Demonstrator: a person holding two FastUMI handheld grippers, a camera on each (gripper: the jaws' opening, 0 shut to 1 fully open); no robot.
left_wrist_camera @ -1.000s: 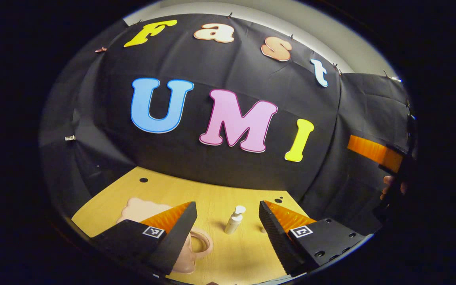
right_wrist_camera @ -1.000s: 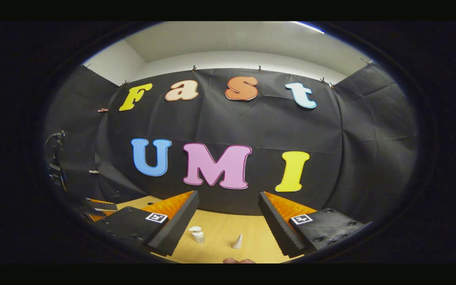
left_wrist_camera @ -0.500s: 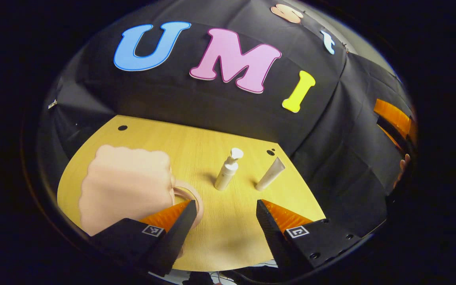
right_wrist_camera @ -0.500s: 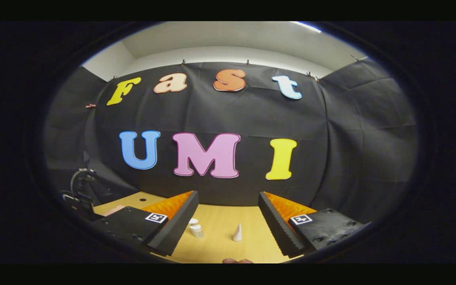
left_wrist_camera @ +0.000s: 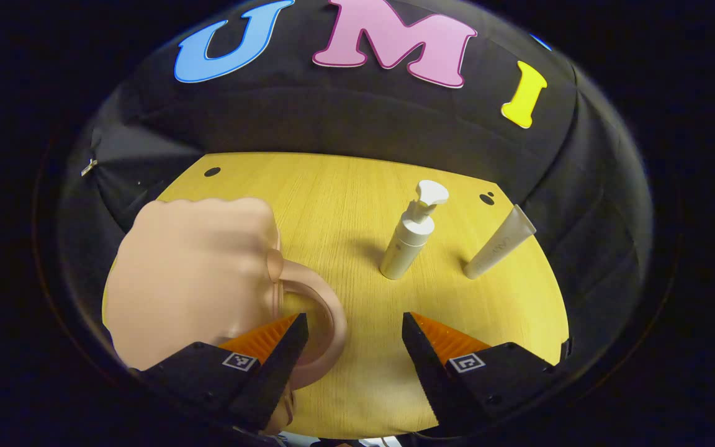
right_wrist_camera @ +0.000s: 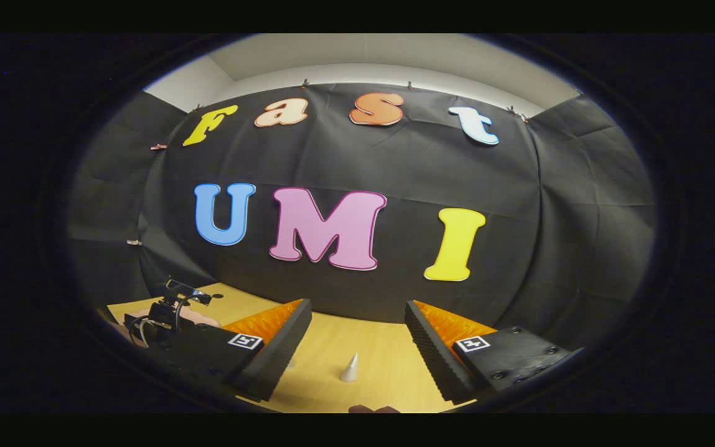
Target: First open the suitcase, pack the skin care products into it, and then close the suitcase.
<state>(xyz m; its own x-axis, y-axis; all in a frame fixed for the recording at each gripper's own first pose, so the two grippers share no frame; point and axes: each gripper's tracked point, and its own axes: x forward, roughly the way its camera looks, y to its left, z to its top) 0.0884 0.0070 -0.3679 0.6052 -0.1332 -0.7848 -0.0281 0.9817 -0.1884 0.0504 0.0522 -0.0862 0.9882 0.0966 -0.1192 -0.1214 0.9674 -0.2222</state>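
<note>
Peach-pink scallop-edged closed suitcase (left_wrist_camera: 193,273): left gripper (left_wrist_camera: 351,347), jaws apart and empty beside its ring handle (left_wrist_camera: 317,329), should pinch the lid edge squarely, then lift.

**Booth draped in black cloth around a wooden table**

A light wooden table (left_wrist_camera: 345,205) is seen with small dark holes (left_wrist_camera: 212,172) near its far corners. Black cloth (right_wrist_camera: 395,167) is hung behind and to both sides, fastened along its top edge by small clips (right_wrist_camera: 305,82). Above the cloth, a pale wall (right_wrist_camera: 388,69) and ceiling are lit evenly.
</note>
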